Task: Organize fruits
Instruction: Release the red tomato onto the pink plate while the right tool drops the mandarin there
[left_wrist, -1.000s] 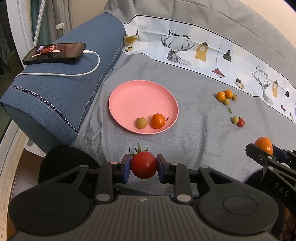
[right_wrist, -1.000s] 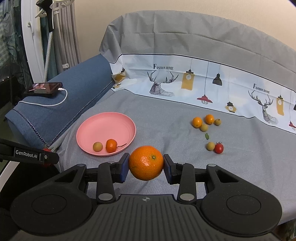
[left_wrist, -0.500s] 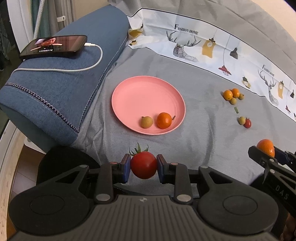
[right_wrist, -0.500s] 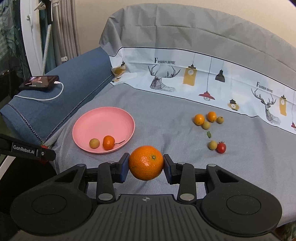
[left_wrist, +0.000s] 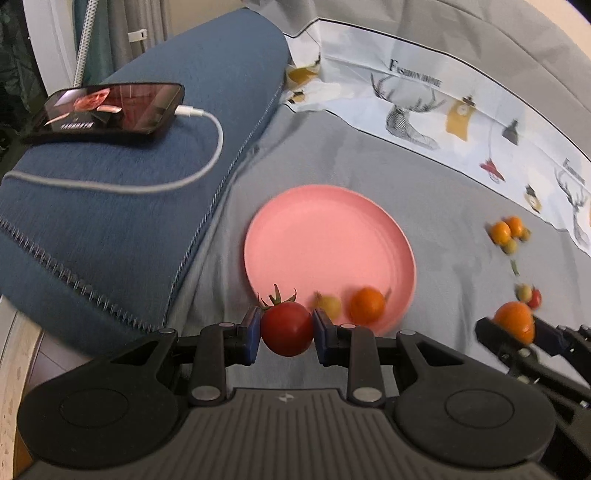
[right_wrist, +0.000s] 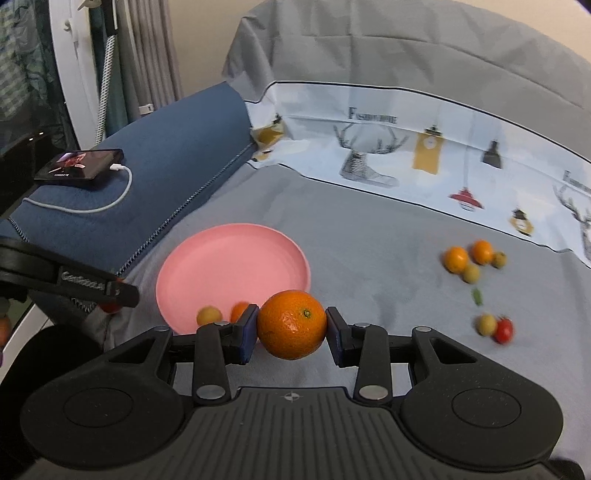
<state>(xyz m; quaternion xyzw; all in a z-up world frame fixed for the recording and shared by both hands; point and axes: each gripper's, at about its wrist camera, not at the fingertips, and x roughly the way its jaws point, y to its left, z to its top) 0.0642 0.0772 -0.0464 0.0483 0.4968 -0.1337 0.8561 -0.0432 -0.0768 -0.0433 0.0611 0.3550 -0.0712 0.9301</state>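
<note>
Two handheld grippers carry fruit above a grey bedspread (right_wrist: 369, 236): the left gripper (left_wrist: 287, 329) is clamped on a red tomato (left_wrist: 287, 329) with its green stem pointing up, while the right gripper (right_wrist: 291, 325) is clamped on an orange (right_wrist: 291, 325), the blue pads pressed against each fruit's sides. From the left wrist view, the tomato sits at the near rim of a pink plate (left_wrist: 328, 236), and the right gripper's orange appears at the far right edge of the frame, beside the plate and apart from it. On the plate, near its closest edge, lie a small yellow-green fruit (left_wrist: 328, 304) and a small orange fruit (left_wrist: 367, 304) with a thin stem, just beside each other. Farther right on the bedspread, a loose cluster of two small orange fruits and two yellow-green ones (right_wrist: 471, 260) lies well apart from the plate; nearer the camera, another yellow-green fruit (right_wrist: 487, 324) touches a small red tomato (right_wrist: 504, 329), with a green scrap (right_wrist: 477, 296) between the two groups. A phone (left_wrist: 107, 107) with a lit screen rests on a blue cushion (left_wrist: 110, 206) to the left, a white cable (left_wrist: 207, 147) plugged into it. A printed white band with deer and lamps (right_wrist: 424, 151) crosses the bedding behind
</note>
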